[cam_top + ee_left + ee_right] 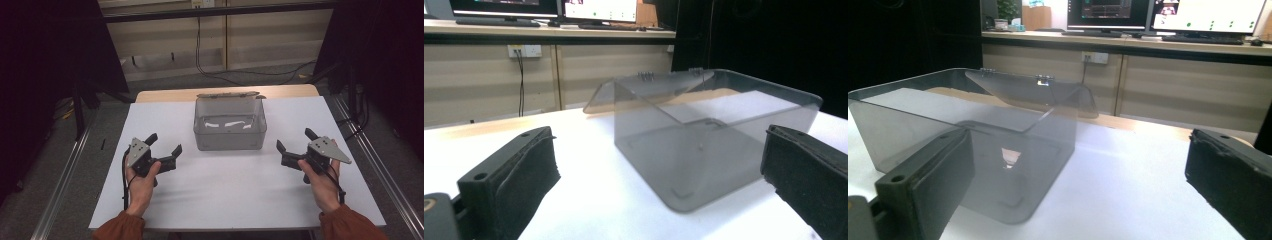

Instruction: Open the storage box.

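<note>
We hold the left gripper (164, 142) near the left edge of the tabletop (225, 200) and the right gripper (296, 146) near the right edge, both with their jaws spread wide apart and nothing between them. The clear box (229, 126) stands between us and the far edge, roughly at the middle of the tabletop's width, with its hinged lid (231, 94) thrown back over the far side (the inside looks empty, though reflections make it hard to be sure). Each gripper is well apart from the box, aimed at its near corners. We judge the main risk to be the box itself: it looks light and smooth-walled, so a one-sided push from either gripper could slide it toward the far edge or twist it, and a pinch on the thin wall might slip.
</note>
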A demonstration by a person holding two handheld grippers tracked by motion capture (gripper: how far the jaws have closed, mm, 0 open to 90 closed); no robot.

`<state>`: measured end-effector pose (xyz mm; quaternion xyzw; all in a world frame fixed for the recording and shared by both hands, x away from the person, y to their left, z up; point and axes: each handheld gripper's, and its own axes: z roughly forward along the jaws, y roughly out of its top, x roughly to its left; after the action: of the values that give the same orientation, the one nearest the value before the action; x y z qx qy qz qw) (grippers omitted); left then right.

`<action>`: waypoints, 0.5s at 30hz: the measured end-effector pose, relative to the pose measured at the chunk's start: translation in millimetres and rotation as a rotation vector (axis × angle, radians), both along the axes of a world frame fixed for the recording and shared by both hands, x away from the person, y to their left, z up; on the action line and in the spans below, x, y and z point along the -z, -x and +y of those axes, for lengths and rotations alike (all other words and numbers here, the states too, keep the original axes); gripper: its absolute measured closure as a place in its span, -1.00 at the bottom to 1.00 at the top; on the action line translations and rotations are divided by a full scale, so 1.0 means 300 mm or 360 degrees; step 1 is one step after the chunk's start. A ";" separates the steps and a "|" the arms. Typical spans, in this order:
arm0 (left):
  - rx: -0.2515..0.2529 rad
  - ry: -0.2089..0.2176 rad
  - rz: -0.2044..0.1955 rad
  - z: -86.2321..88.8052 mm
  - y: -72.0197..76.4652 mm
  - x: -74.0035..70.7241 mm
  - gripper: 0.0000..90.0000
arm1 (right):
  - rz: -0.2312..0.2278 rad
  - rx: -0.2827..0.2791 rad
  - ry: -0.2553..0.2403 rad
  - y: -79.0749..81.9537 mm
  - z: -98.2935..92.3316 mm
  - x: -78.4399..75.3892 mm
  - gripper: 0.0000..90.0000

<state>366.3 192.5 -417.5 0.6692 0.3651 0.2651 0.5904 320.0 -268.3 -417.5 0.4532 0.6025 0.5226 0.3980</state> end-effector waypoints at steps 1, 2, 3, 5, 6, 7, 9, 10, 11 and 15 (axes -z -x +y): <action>-0.0016 0.0017 0.0003 0.002 0.009 0.002 -0.97 | 0.0002 0.0008 -0.0005 0.007 -0.003 0.002 -1.00; -0.0023 0.0016 -0.0003 0.007 0.016 0.004 -0.97 | 0.0001 0.0009 -0.0002 0.014 -0.006 0.004 -1.00; -0.0017 0.0000 0.0002 0.011 0.023 0.006 -0.97 | -0.0002 0.0015 -0.0005 0.022 -0.008 0.006 -1.00; -0.0025 0.0004 0.0007 0.018 0.037 0.011 -0.97 | -0.0004 0.0024 -0.0003 0.037 -0.013 0.006 -1.00; -0.0024 -0.0003 0.0009 0.022 0.043 0.013 -0.97 | -0.0006 0.0028 -0.0013 0.045 -0.016 0.006 -1.00; -0.0037 -0.0001 0.0010 0.023 0.049 0.013 -0.97 | -0.0010 0.0036 -0.0014 0.052 -0.020 0.006 -1.00; -0.0048 0.0002 0.0005 0.032 0.062 0.013 -0.97 | -0.0008 0.0044 -0.0018 0.068 -0.026 0.008 -1.00; -0.0065 0.0007 0.0003 0.031 0.069 0.013 -0.97 | -0.0005 0.0048 -0.0018 0.076 -0.029 0.010 -1.00; -0.0077 -0.0008 -0.0002 0.034 0.077 0.014 -0.97 | -0.0002 0.0054 -0.0016 0.085 -0.032 0.012 -1.00; -0.0163 0.0041 -0.0047 0.046 0.118 0.014 -0.95 | 0.0009 0.0072 -0.0005 0.114 -0.049 0.018 -1.00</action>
<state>330.7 206.4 -421.6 0.6380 0.3935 0.3000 0.5901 285.8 -283.0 -422.9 0.4687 0.5924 0.5132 0.4074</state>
